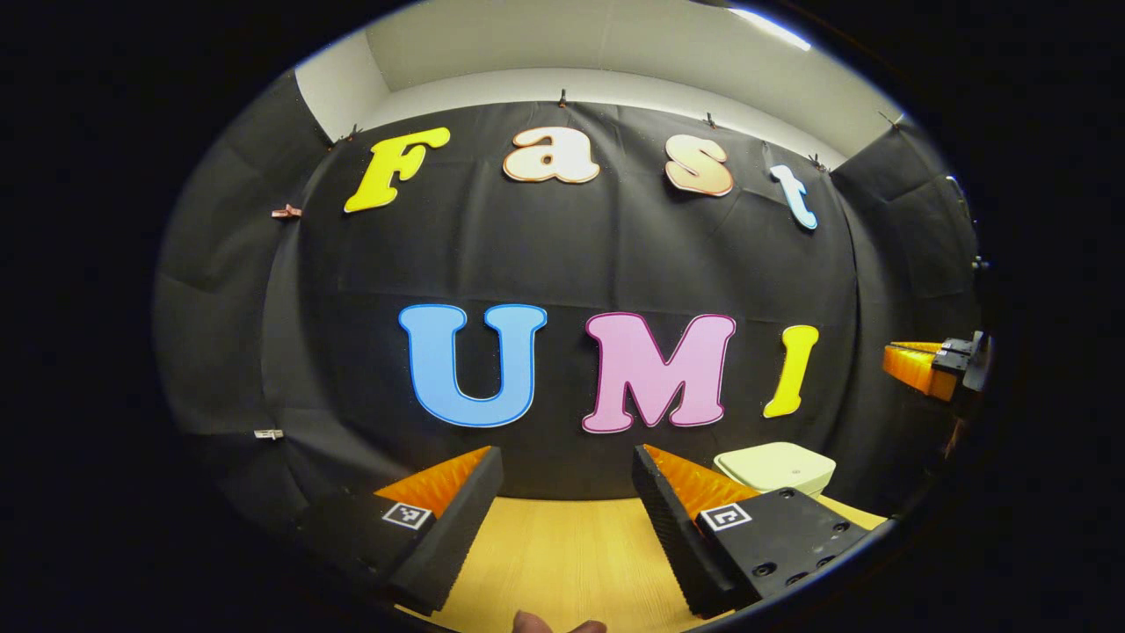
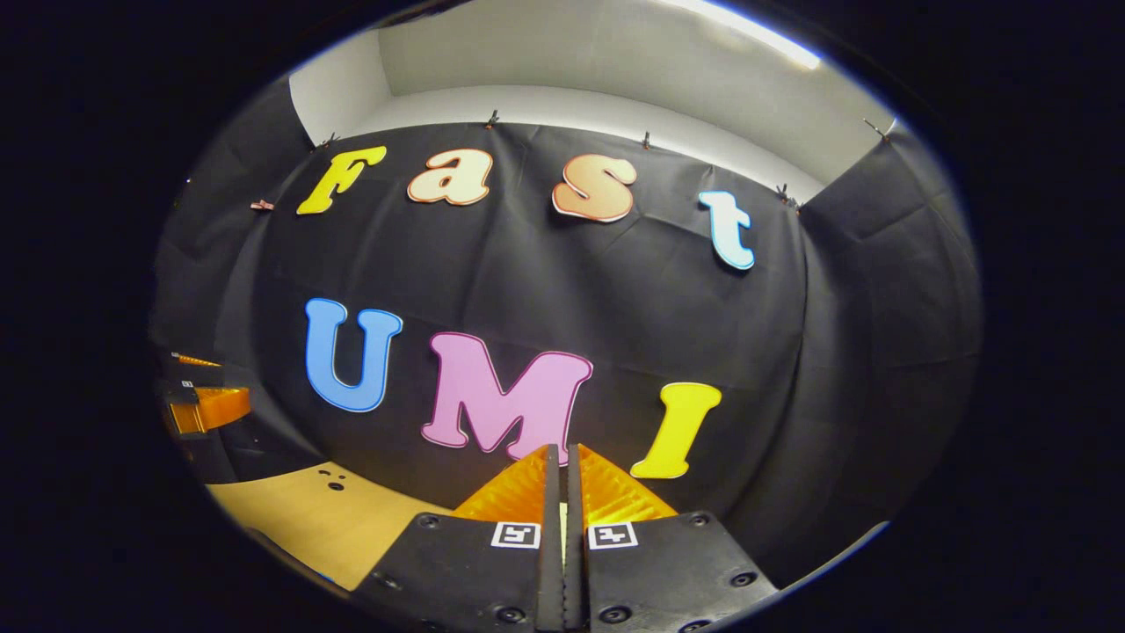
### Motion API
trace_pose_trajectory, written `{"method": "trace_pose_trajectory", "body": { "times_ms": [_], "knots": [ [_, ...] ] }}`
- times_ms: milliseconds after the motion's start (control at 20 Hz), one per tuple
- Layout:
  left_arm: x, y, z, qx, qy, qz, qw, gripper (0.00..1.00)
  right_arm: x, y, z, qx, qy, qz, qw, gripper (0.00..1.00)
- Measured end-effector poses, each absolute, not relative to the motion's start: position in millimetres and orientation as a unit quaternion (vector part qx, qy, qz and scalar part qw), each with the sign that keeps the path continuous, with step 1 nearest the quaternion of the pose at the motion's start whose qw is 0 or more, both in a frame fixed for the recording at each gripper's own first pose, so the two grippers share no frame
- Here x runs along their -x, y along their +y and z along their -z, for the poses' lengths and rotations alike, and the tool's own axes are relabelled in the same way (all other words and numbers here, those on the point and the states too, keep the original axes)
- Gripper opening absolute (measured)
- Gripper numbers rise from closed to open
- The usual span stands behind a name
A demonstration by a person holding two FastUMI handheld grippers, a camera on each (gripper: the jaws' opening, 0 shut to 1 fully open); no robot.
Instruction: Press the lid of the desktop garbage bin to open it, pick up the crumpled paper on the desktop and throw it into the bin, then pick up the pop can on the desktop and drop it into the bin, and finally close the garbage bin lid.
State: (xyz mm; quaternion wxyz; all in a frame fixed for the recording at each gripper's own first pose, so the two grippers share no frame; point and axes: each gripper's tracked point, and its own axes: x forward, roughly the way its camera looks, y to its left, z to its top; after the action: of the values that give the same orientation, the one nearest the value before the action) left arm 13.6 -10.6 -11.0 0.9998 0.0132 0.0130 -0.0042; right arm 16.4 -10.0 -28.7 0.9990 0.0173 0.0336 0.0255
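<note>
The desktop garbage bin (image 1: 775, 467) is a pale white box with a rounded lid that lies flat on top. It stands on the wooden table (image 1: 562, 549) to the right of my left gripper (image 1: 567, 457), partly behind that gripper's right finger. My left gripper is open, held above the table, with nothing between its fingers. My right gripper (image 2: 562, 453) is shut with its fingers pressed together on nothing, and it points at the cloth wall. It also appears at the far right of the left gripper view as the right gripper (image 1: 914, 360), raised above the bin.
The black cloth wall stands close behind the table's far edge. A corner of the table (image 2: 325, 519) with a few small dark holes (image 2: 334, 479) lies low on the left in the right gripper view, below the left gripper (image 2: 206, 382). A fingertip (image 1: 554, 624) pokes in at the bottom.
</note>
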Motion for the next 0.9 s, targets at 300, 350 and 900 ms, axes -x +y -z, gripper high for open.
{"method": "trace_pose_trajectory", "body": {
  "times_ms": [300,350,900],
  "knots": [
    [-13,-12,13,-0.016,0.014,0.003,1.0,0.95,-59,-27,97,-0.032,0.122,-0.035,0.991,0.05],
    [-13,-12,13,-0.017,0.014,0.002,1.0,0.95,-65,-26,107,-0.033,0.13,-0.039,0.99,0.05],
    [-17,-15,17,-0.029,0.023,-0.002,0.999,0.95,-106,-8,201,-0.041,0.189,-0.059,0.979,0.05]
  ]
}}
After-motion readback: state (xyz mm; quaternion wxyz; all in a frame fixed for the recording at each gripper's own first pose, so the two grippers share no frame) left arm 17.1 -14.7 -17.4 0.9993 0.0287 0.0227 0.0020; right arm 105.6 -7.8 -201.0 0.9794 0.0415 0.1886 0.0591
